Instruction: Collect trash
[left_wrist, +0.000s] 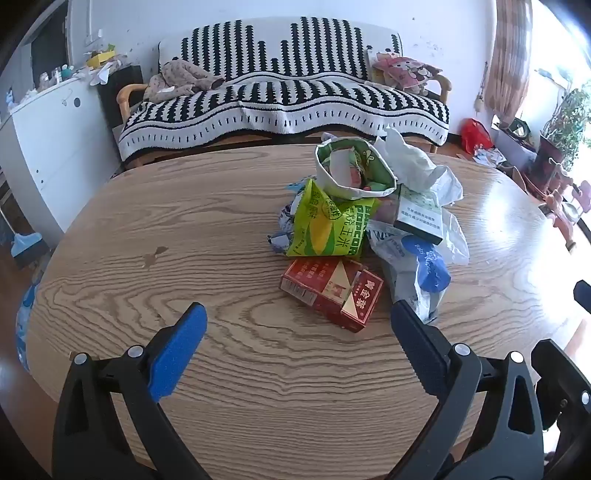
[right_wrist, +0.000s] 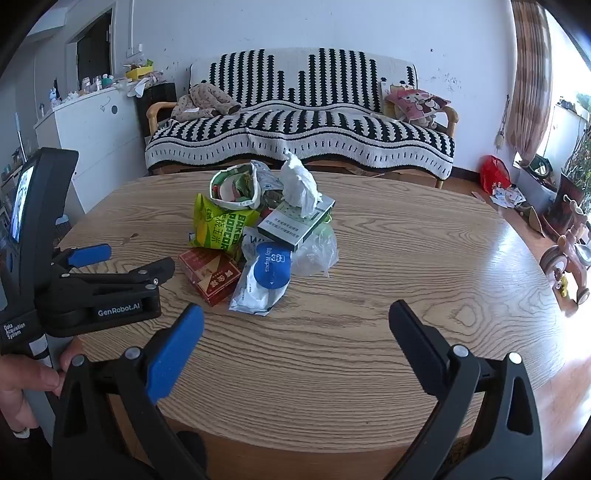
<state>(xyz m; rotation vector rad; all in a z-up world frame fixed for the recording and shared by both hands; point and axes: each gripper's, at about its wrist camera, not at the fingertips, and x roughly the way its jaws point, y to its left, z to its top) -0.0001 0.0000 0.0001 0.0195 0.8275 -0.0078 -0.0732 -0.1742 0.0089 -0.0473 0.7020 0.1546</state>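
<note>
A heap of trash lies mid-table: a red cigarette box (left_wrist: 330, 291) (right_wrist: 210, 273), a green popcorn bag (left_wrist: 328, 229) (right_wrist: 218, 225), a baby wipes pack (left_wrist: 421, 269) (right_wrist: 262, 280), a dark flat carton (left_wrist: 419, 218) (right_wrist: 295, 221), crumpled white tissue (left_wrist: 413, 162) (right_wrist: 299, 181), a clear plastic bag (right_wrist: 317, 251) and a green-and-white paper cup (left_wrist: 351, 170) (right_wrist: 234, 186) stuffed with scraps. My left gripper (left_wrist: 297, 325) is open, just short of the red box. My right gripper (right_wrist: 295, 321) is open over bare wood in front of the heap. The left gripper (right_wrist: 125, 258) shows from the side, held by a hand (right_wrist: 22, 384).
The round wooden table (left_wrist: 184, 258) (right_wrist: 406, 266) has a small stain (left_wrist: 153, 256) left of the heap. Behind stand a sofa (left_wrist: 284, 99) (right_wrist: 299, 125) under a striped cover, a white cabinet (right_wrist: 92, 129), a red bag (right_wrist: 493, 173) on the floor and plants (left_wrist: 565, 122) at the right.
</note>
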